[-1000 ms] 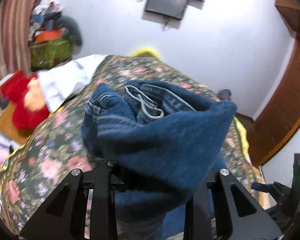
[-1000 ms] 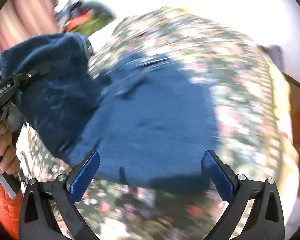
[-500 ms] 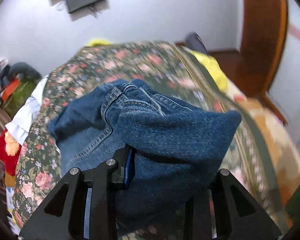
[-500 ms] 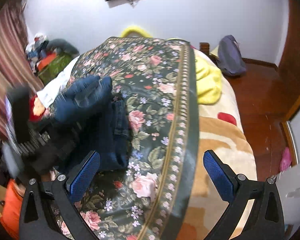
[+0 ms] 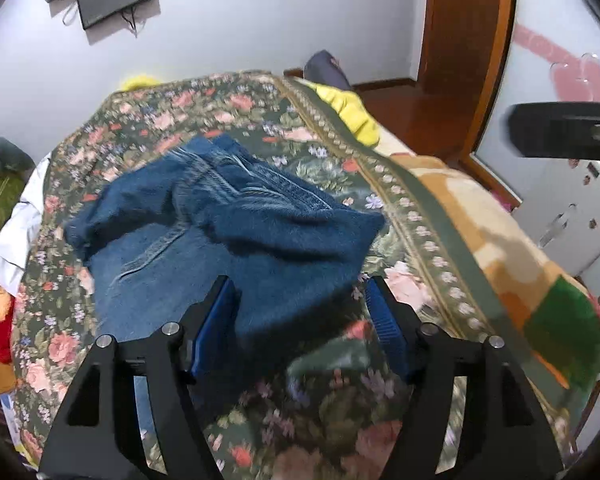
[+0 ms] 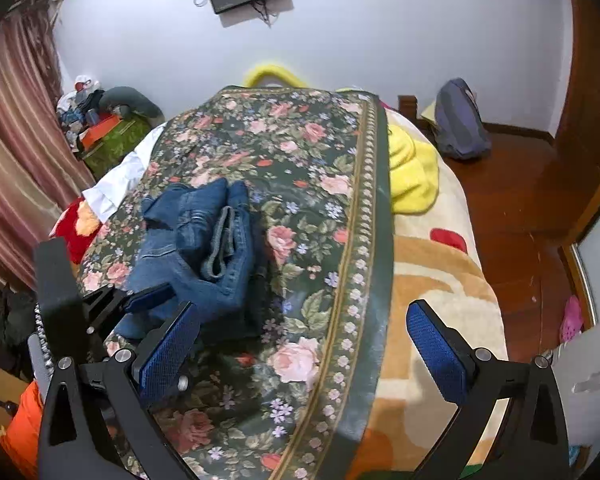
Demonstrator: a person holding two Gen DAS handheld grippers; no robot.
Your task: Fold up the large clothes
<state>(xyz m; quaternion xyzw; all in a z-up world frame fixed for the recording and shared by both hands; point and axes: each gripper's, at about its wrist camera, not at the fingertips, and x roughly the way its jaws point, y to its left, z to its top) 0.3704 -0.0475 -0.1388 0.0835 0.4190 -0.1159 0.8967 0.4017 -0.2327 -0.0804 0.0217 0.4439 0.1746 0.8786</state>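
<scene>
Since the half-second before: left claw (image 5: 300, 312) has parted and let the jeans (image 5: 228, 224) go.
Meaning: probably the last fold laid; bundle looks lumpy.
Jeans: bunched on the bed (image 6: 320, 168), left side.
Right claw (image 6: 304, 352): spread wide, empty, over the blanket.
Room: white wall, wood floor (image 6: 520, 200), curtain (image 6: 16, 140).

Left gripper (image 5: 302, 312) has its blue pads spread apart, nothing pinched between them, angled down and forward. Right gripper (image 6: 302, 354) is wide open too, held off to the right of the left one.
</scene>
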